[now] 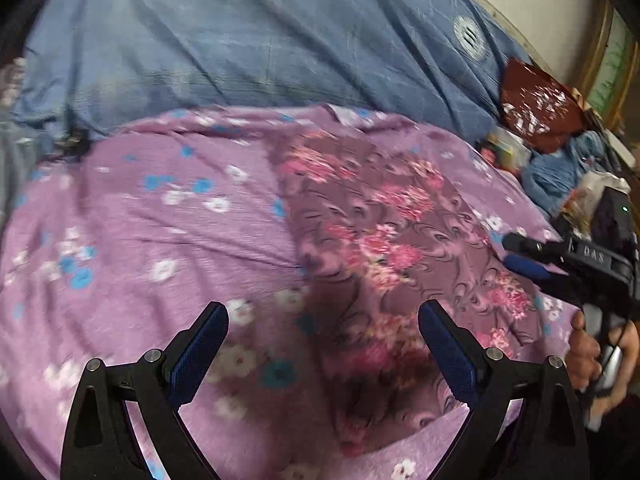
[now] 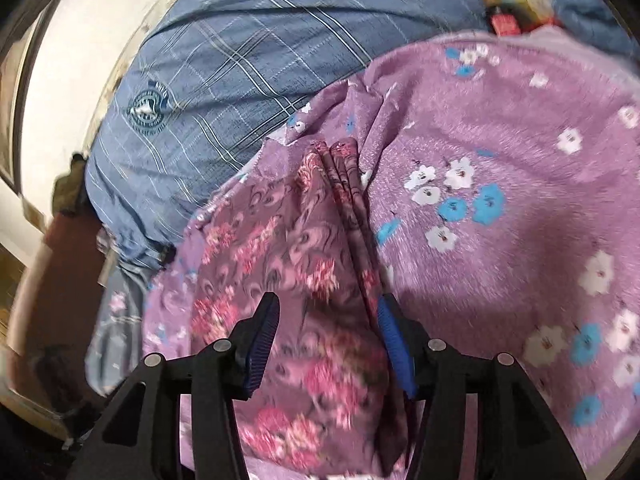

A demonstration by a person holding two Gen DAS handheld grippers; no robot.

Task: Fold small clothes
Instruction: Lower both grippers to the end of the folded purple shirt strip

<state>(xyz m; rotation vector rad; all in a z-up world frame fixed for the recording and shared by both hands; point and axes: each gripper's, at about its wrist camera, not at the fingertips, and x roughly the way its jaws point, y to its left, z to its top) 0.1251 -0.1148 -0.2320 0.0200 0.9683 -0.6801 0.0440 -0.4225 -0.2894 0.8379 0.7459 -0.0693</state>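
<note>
A small mauve garment with pink flowers (image 1: 384, 240) lies flat on a lilac flowered sheet (image 1: 160, 216). My left gripper (image 1: 324, 312) is open above the garment's near left edge, its blue pads (image 1: 200, 356) empty. In the right wrist view the garment (image 2: 280, 248) is bunched into folds at its far end. My right gripper (image 2: 328, 304) is open over the garment, with cloth between the jaws. The right gripper (image 1: 516, 254) also shows at the right edge of the left wrist view, its jaws close together there.
A blue checked pillow or quilt (image 1: 256, 52) lies beyond the lilac sheet, also in the right wrist view (image 2: 224, 72). A dark red patterned item (image 1: 536, 104) and blue cloth and clutter (image 1: 560, 172) sit at the far right. A pale wall (image 2: 72, 60) borders the bed.
</note>
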